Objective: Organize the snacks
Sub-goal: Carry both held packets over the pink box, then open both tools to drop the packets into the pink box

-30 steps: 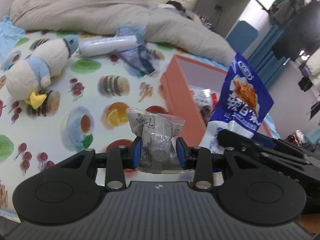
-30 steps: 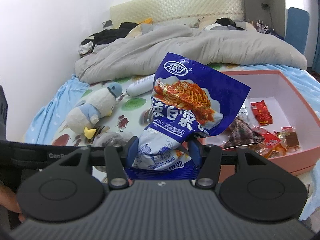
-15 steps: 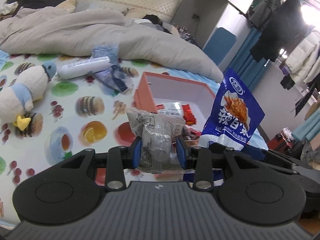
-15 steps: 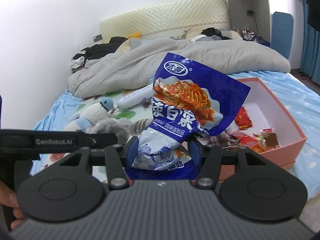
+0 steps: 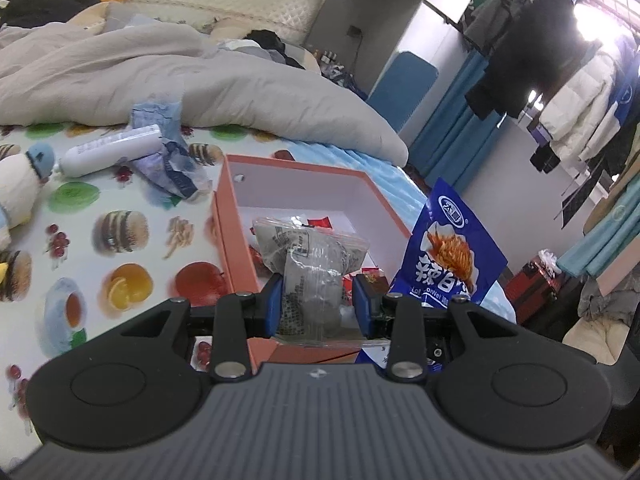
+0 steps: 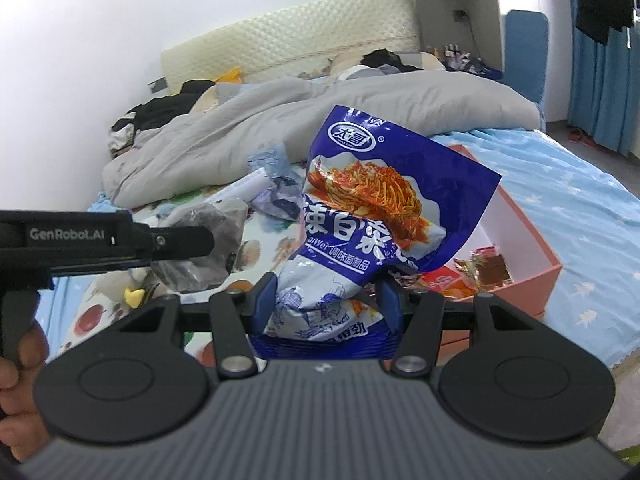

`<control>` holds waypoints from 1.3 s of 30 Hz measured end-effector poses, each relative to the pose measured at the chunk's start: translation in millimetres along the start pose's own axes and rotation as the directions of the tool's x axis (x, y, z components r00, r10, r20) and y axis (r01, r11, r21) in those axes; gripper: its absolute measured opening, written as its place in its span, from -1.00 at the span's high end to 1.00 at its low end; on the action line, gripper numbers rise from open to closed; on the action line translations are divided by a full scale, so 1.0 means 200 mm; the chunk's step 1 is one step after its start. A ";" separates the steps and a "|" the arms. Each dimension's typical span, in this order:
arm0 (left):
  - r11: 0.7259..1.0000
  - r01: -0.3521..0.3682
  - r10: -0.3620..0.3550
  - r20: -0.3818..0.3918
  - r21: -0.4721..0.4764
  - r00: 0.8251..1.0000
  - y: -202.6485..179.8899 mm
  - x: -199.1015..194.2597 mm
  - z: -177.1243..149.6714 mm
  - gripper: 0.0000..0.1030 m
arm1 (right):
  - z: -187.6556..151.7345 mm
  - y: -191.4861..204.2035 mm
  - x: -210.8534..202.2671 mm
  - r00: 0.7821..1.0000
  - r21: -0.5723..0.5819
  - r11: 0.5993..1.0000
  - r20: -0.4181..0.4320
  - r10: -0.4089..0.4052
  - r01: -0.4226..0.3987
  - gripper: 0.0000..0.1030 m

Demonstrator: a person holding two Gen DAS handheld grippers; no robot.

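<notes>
The left tool (image 5: 315, 300) is gripping a clear grey snack packet (image 5: 310, 264) and the right tool (image 6: 326, 300) a blue noodle-snack bag (image 6: 372, 216), both hanging over the pink box (image 5: 236, 236) on the bed, presumably for dropping in.

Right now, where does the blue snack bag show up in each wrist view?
Left wrist: blue bag at right of centre, beside the left gripper, which is clamped on a clear packet.
Right wrist: centre, clamped upright in the right gripper.
Shared landmark: the pink box behind the bag.
</notes>
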State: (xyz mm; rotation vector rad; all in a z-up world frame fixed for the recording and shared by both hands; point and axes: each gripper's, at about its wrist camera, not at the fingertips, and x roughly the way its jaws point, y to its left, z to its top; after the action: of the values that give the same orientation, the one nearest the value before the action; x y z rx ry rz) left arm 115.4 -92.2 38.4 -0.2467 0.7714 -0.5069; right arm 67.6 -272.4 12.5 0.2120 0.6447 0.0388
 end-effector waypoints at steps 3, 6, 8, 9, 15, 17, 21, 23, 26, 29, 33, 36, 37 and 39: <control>1.000 0.005 -0.004 -0.023 0.002 1.000 -0.01 0.09 0.03 0.19 | 0.02 -0.05 0.05 1.000 0.017 1.000 -0.011 -0.014 0.014 -0.10; 1.000 0.003 -0.003 -0.043 0.001 0.999 0.00 0.20 0.06 0.19 | 0.04 -0.10 0.12 0.999 0.033 0.999 -0.025 -0.024 0.025 -0.10; 1.000 -0.001 0.002 -0.058 0.002 0.998 0.00 0.28 0.09 0.19 | 0.06 -0.14 0.18 0.999 0.039 0.999 -0.036 -0.030 0.031 -0.10; 1.000 -0.003 0.003 -0.064 0.005 0.998 0.00 0.32 0.11 0.19 | 0.07 -0.16 0.20 0.999 0.038 0.999 -0.041 -0.033 0.034 -0.10; 0.999 -0.014 0.017 -0.104 0.028 0.994 0.02 0.57 0.22 0.19 | 0.13 -0.27 0.37 0.997 0.034 0.998 -0.064 -0.052 0.054 -0.10; 0.999 -0.012 0.015 -0.117 0.030 0.993 0.02 0.66 0.25 0.19 | 0.15 -0.30 0.43 0.996 0.038 0.998 -0.071 -0.054 0.057 -0.10; 1.000 -0.009 0.013 -0.149 0.027 0.989 0.04 0.86 0.31 0.19 | 0.19 -0.37 0.57 0.995 0.035 0.997 -0.083 -0.063 0.066 -0.10; 0.999 -0.011 0.017 -0.163 0.038 0.987 0.06 0.95 0.33 0.19 | 0.20 -0.40 0.64 0.993 0.039 0.997 -0.092 -0.069 0.073 -0.10; 0.997 -0.028 0.040 -0.185 0.068 0.982 0.08 1.07 0.36 0.19 | 0.22 -0.43 0.75 0.991 0.048 0.996 -0.111 -0.076 0.082 -0.10; 0.996 -0.026 0.043 -0.194 0.088 0.980 0.09 1.16 0.39 0.19 | 0.25 -0.44 0.82 0.990 0.043 0.996 -0.117 -0.078 0.084 -0.11; 0.996 -0.043 0.059 -0.204 0.081 0.977 0.12 1.23 0.42 0.18 | 0.27 -0.46 0.90 0.988 0.051 0.995 -0.133 -0.080 0.087 -0.12; 0.996 -0.046 0.062 -0.207 0.080 0.976 0.15 1.24 0.43 0.17 | 0.27 -0.46 0.92 0.986 0.045 0.995 -0.142 -0.086 0.093 -0.13; 0.996 -0.046 0.060 -0.207 0.073 0.976 0.16 1.23 0.43 0.17 | 0.27 -0.46 0.93 0.986 0.041 0.995 -0.146 -0.085 0.092 -0.14; 0.996 -0.068 0.080 -0.202 0.065 0.976 0.18 1.23 0.43 0.04 | 0.27 -0.45 0.93 0.983 0.041 0.994 -0.157 -0.093 0.101 -0.16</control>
State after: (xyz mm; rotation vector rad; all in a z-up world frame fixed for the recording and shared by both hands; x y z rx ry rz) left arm 338.5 -187.2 -63.0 -0.1124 0.9610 -0.4883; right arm 246.2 -352.2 -75.5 0.2263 0.8105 -0.0550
